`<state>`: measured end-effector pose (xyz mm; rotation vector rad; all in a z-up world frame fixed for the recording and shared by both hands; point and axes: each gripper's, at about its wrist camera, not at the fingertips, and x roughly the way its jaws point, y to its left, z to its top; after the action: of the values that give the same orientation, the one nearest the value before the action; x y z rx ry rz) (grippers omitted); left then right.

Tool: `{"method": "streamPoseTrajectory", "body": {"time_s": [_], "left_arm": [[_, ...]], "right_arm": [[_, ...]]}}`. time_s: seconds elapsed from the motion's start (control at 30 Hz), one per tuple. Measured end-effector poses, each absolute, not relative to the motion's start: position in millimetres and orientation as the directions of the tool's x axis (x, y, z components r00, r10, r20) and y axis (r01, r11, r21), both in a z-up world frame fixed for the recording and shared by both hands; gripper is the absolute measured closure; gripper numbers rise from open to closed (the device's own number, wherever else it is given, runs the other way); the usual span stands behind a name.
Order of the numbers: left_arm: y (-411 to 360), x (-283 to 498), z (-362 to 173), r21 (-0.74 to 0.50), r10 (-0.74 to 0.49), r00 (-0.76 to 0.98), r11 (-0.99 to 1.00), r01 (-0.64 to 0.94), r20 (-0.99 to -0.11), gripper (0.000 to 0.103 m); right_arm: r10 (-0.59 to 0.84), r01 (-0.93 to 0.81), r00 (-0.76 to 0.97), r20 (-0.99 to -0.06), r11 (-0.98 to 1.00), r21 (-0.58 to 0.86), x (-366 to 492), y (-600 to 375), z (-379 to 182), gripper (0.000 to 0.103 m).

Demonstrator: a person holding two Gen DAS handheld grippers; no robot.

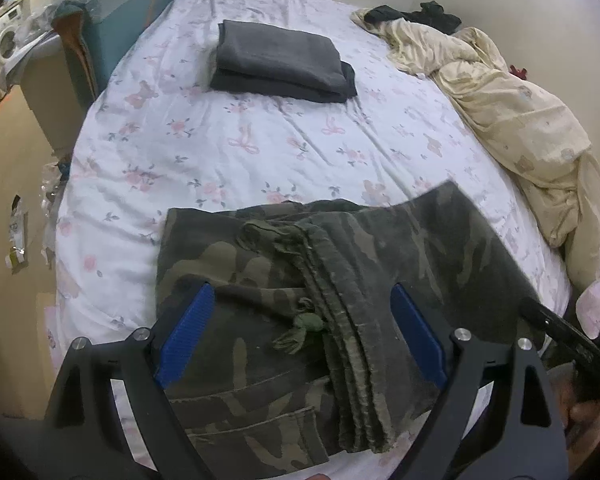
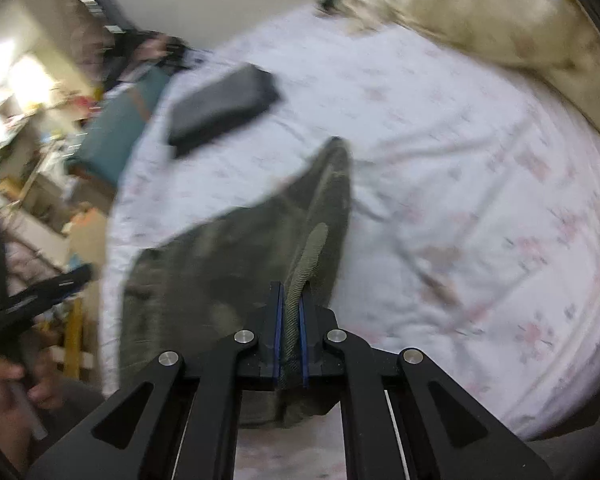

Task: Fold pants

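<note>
Camouflage pants (image 1: 284, 304) lie partly folded on the near part of the bed, waistband and drawstring in the middle. My left gripper (image 1: 300, 332) is open, its blue pads spread just above the pants. My right gripper (image 2: 291, 332) is shut on an edge of the pants (image 2: 236, 264) and holds a flap lifted off the bed; that flap shows at the right in the left wrist view (image 1: 460, 232). The right wrist view is blurred by motion. The left gripper also shows at the left in the right wrist view (image 2: 32, 296).
A folded dark grey stack (image 1: 284, 62) lies at the far middle of the floral sheet (image 1: 220, 148). A crumpled cream blanket (image 1: 512, 120) runs along the right side. A teal box (image 1: 116, 28) and clutter stand beyond the bed's left edge.
</note>
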<state>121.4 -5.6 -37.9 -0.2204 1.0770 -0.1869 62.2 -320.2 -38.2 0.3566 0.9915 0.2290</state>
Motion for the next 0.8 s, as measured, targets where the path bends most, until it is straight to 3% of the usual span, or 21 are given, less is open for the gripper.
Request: {"method": "streamPoseTrajectory", "body": {"time_s": [0.1, 0.27, 0.53, 0.57, 0.63, 0.67, 0.7, 0.8], "left_arm": [[-4.7, 122.5, -37.0, -0.292, -0.282, 0.462, 0.955, 0.051, -0.841, 0.015], [-2.8, 125.0, -29.0, -0.451, -0.43, 0.482, 0.889, 0.077, -0.764, 0.015], [-29.9, 138.2, -54.0, -0.616, -0.609, 0.344, 0.781, 0.102, -0.715, 0.017], [-34.9, 140.5, -59.1, -0.615, -0.612, 0.331, 0.781, 0.108, -0.718, 0.023], [-42.5, 145.0, -64.9, -0.616, -0.621, 0.305, 0.778, 0.126, -0.722, 0.051], [-46.9, 145.7, -66.3, -0.607, -0.619, 0.291, 0.782, 0.141, -0.729, 0.082], [-50.8, 144.2, -64.7, -0.568, -0.59, 0.294, 0.806, 0.164, -0.752, 0.092], [-56.8, 138.4, -53.7, -0.506, -0.555, 0.305, 0.831, 0.231, -0.774, 0.096]], "right_arm": [[0.406, -0.114, 0.559, -0.723, 0.902, 0.417, 55.5, -295.4, -24.3, 0.097], [0.507, -0.24, 0.554, -0.66, 0.857, 0.457, 39.5, -251.7, -13.3, 0.096], [0.597, -0.347, 0.485, -0.639, 0.802, 0.486, 23.1, -215.9, -36.6, 0.096], [0.606, -0.356, 0.477, -0.636, 0.795, 0.491, 21.7, -212.3, -37.4, 0.096], [0.626, -0.385, 0.462, -0.628, 0.78, 0.494, 16.8, -204.2, -36.5, 0.096], [0.632, -0.4, 0.454, -0.628, 0.774, 0.49, 15.0, -199.4, -37.1, 0.096], [0.634, -0.423, 0.445, -0.632, 0.771, 0.476, 13.0, -193.5, -37.1, 0.096], [0.646, -0.419, 0.412, -0.643, 0.761, 0.496, 14.3, -190.5, -41.1, 0.091]]}}
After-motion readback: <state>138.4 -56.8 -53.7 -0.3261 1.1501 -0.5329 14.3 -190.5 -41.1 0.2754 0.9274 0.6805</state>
